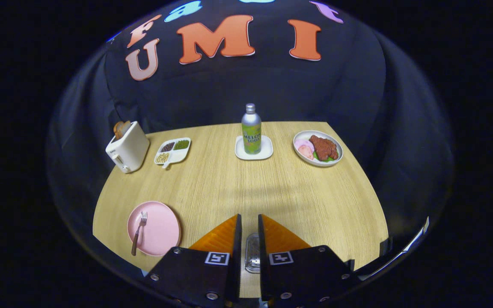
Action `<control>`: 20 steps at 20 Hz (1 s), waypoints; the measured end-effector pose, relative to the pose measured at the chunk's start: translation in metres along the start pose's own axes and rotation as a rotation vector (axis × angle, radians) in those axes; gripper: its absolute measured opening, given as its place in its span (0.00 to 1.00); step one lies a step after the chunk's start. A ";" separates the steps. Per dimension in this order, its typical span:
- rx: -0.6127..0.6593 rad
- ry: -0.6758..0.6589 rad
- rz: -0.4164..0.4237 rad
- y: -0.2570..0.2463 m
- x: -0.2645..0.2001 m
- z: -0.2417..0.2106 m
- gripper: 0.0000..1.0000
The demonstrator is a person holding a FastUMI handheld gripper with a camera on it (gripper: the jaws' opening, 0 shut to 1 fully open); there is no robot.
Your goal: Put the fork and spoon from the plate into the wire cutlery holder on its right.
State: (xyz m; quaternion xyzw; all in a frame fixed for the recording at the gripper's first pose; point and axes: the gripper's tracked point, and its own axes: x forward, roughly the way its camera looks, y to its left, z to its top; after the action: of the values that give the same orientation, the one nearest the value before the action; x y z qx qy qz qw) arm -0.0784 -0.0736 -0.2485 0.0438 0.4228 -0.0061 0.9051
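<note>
Metal fork (pixel 138 233) lies on the round pink plate (pixel 161 231) near the wood-grain surface's (pixel 229 188) front-left corner. Tongs (pixel 250 226) nearly closed, a shiny metal thing (pixel 252 252) in the narrow gap; can't tell if they're pinching it.

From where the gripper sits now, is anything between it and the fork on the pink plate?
Nothing visible. The fork lies on the pink plate, left of the gripper; only bare table lies between them.

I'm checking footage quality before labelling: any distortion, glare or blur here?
Gripper view: strong fisheye bend curves the table edges; soft bright patch mid-table, no harsh glare; fork on the pink plate stays sharp; tool nearly shut, a metallic thing between its fingers, too hidden to identify.
</note>
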 end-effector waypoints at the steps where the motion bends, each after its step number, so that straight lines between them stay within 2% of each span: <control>1: 0.021 -0.038 0.013 0.008 -0.002 0.007 0.28; 3: 0.038 -0.115 0.027 0.022 -0.004 0.022 0.39; 6: -0.002 -0.216 0.010 0.041 -0.010 0.040 0.55; 9: -0.053 -0.322 0.000 0.066 -0.018 0.061 0.78; 11: -0.087 -0.371 0.014 0.083 -0.017 0.072 0.85; 20: -0.145 -0.337 0.131 0.192 -0.004 0.046 0.92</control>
State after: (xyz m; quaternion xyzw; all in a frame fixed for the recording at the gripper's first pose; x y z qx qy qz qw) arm -0.0365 0.1131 -0.2015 0.0044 0.2607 0.0761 0.9624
